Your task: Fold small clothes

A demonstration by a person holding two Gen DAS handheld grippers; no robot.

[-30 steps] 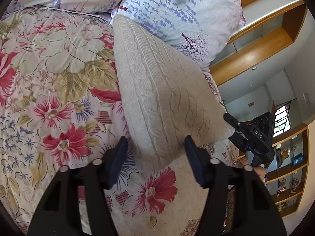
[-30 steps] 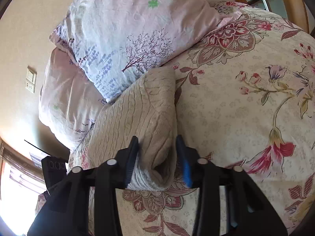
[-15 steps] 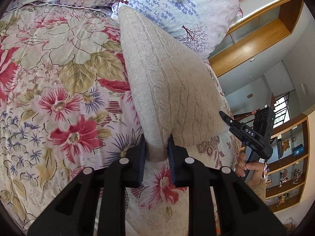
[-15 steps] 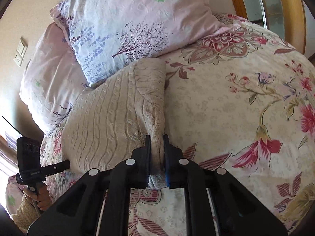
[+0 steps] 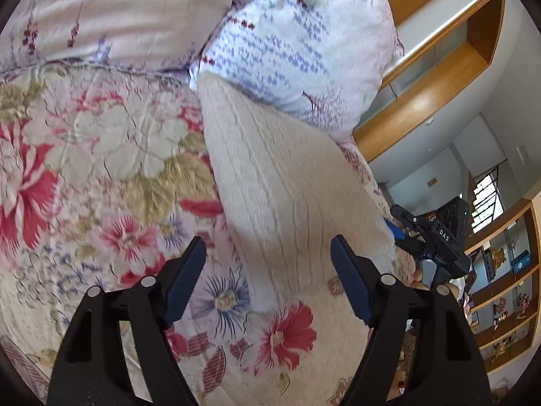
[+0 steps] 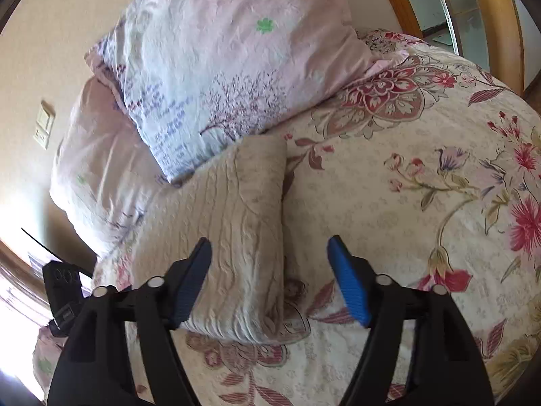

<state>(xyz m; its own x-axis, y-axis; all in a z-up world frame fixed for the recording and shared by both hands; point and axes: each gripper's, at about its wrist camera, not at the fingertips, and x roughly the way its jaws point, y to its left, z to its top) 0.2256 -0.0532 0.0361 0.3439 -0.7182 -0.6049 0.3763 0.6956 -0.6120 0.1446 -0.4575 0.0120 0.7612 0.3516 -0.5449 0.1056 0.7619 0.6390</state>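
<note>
A cream cable-knit sweater [image 5: 270, 182] lies folded into a long strip on the floral bedspread [image 5: 101, 169], its far end against the pillows. My left gripper [image 5: 267, 270] is open and empty above the sweater's near end. In the right wrist view the sweater [image 6: 233, 223] lies flat with a doubled right edge. My right gripper [image 6: 270, 270] is open and empty, its jaws straddling that edge. The right gripper also shows in the left wrist view [image 5: 436, 240] at the sweater's far side.
Two pale printed pillows [image 6: 219, 67] lean at the head of the bed behind the sweater. A wooden headboard [image 5: 432, 77] and shelves [image 5: 500, 287] stand to the right. The other gripper [image 6: 64, 291] shows at the lower left of the right wrist view.
Both grippers were shut on the sweater's near edges half a second ago. Both have opened and let it go; the sweater now lies flat on the bedspread.
</note>
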